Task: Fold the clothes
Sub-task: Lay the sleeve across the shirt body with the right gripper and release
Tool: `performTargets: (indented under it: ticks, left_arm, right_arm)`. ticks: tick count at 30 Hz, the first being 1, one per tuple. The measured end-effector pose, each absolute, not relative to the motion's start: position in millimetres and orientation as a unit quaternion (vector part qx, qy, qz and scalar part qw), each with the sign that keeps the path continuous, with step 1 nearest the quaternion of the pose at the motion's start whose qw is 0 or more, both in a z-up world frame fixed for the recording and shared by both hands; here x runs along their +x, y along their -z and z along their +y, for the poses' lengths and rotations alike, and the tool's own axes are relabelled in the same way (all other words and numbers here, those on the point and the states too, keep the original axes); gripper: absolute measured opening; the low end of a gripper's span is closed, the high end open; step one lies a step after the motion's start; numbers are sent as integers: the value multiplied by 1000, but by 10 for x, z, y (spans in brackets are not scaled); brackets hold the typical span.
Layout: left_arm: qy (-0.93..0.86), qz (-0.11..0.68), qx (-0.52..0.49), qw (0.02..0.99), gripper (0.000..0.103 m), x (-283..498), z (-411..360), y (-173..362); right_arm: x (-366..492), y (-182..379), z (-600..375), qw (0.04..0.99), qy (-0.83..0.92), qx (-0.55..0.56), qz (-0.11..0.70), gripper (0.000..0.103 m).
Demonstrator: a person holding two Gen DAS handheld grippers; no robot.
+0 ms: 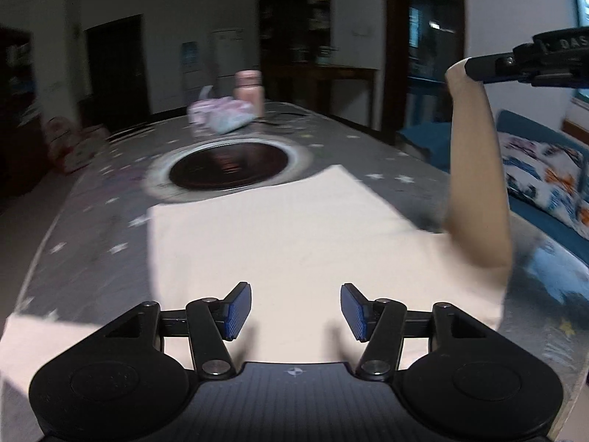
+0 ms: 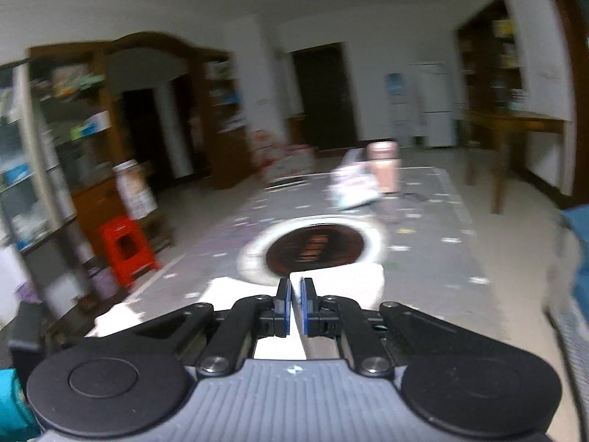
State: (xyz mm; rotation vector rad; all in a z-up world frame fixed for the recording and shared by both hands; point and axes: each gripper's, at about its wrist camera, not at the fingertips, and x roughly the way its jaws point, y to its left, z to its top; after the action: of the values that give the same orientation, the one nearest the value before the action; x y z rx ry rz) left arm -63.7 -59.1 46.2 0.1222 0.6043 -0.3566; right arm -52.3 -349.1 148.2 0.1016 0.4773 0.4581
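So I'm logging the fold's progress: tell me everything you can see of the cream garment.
The cream garment is plain, soft-looking cloth, lying mostly flat and smooth on the grey star-print table cover, its far edge near the dark round inset. Its right-hand part is lifted into an upright strip, pinched at the top by the right gripper. The left gripper is open above the near portion; contact can't be told.
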Motion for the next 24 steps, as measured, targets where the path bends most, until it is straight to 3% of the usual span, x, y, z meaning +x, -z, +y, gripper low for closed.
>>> performTargets:
  ticks: [11,13,17,19,24]
  left_arm:
    - [119,314,31,942,59,-819,-55,-362]
    - [114,315,29,942,59,-818,-35,-355]
    - [113,312,27,943,59,-827,-15,-379]
    - [118,308,29,944,59,-839,-39,-393]
    - [147,297,37,943,58,-850,-185,-428]
  right_arm:
    - [-294,-879,-2177,877,-357,3,322,5]
    - [-315,-763,-2092,863,-374,7,341,11]
    - [-393,-706,-2126,857,-383,7,343,16]
    - [-438,-749,-2261,864,-373,3,339,23]
    - [-566,-736,-2717,883,-316,-21,345,24]
